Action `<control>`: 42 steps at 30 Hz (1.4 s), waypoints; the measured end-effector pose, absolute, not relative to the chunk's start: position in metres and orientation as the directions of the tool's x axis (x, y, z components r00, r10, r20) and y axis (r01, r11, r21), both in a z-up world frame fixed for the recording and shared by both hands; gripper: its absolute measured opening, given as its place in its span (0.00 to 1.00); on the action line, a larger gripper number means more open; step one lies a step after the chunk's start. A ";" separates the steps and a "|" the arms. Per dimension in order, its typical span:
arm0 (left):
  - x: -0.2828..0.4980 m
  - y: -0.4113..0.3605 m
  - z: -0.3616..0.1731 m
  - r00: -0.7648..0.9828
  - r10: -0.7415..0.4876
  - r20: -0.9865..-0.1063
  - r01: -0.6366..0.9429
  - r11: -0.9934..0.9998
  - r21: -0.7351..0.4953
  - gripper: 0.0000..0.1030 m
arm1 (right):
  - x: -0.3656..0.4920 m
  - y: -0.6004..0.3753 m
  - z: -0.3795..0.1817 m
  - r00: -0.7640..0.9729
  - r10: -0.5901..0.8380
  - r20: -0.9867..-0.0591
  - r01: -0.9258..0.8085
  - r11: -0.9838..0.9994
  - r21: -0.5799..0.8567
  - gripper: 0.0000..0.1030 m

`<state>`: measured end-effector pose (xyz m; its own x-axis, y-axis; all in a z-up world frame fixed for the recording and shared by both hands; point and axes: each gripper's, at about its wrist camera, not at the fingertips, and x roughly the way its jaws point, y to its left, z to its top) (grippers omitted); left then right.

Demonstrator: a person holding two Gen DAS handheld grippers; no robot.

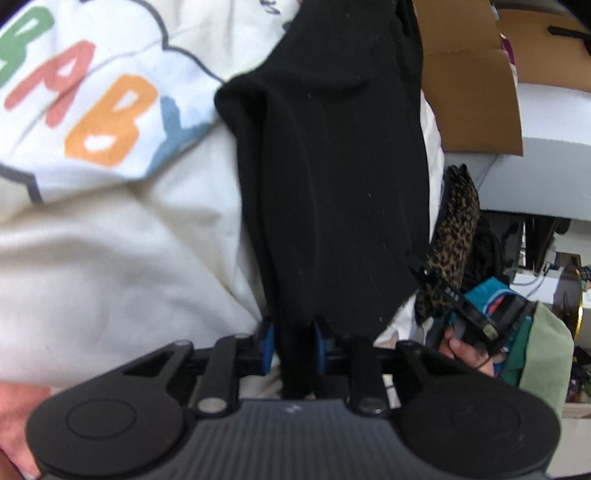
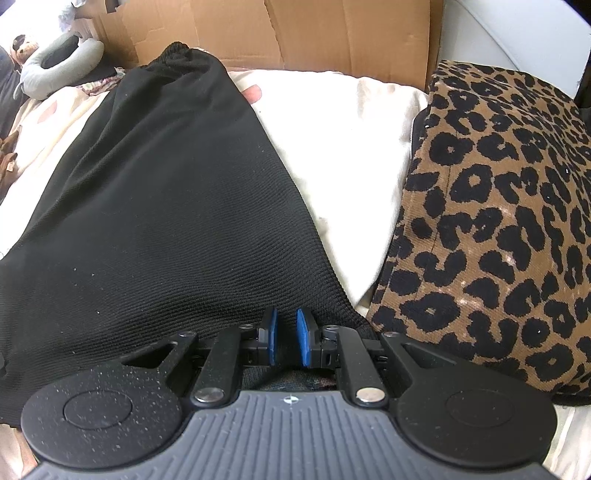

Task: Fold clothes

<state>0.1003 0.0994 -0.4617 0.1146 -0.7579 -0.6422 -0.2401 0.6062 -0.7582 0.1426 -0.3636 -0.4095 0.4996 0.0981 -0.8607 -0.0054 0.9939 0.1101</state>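
Observation:
A black knit garment hangs in a long strip over the cream bedding. Its lower end runs down between the blue pads of my left gripper, which is shut on it. In the right wrist view the same black garment lies spread flat across the bedding, waistband at the far end. My right gripper sits at its near hem with dark cloth pinched between the narrow-set pads.
A leopard-print garment lies folded to the right of the black one, also visible as leopard-print cloth. Cardboard stands behind the bed. A white blanket with coloured letters lies at left. A grey neck pillow rests far left.

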 end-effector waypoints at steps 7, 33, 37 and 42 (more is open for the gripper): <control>0.095 0.086 -0.469 0.036 -0.786 -0.618 -0.243 0.593 -0.768 0.23 | 0.142 -0.366 -0.410 0.501 0.104 -0.859 -0.005 0.993 0.117 0.17; 0.088 0.077 -0.476 0.036 -0.791 -0.611 -0.179 0.596 -0.783 0.09 | 0.147 -0.384 -0.414 0.497 0.155 -0.854 0.066 0.974 0.215 0.09; 0.092 0.077 -0.460 0.014 -0.790 -0.612 -0.172 0.601 -0.780 0.08 | 0.141 -0.387 -0.406 0.509 0.174 -0.843 0.095 0.962 0.256 0.13; 0.097 0.082 -0.445 -0.007 -0.788 -0.615 -0.193 0.605 -0.773 0.07 | 0.129 -0.393 -0.395 0.535 0.182 -0.825 0.112 0.953 0.283 0.23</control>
<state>0.0973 0.0825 -0.4455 -0.0069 -0.7884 -0.6151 -0.1927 0.6046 -0.7728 0.1294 -0.3931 -0.3951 0.5352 0.1823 -0.8248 0.1116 0.9526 0.2829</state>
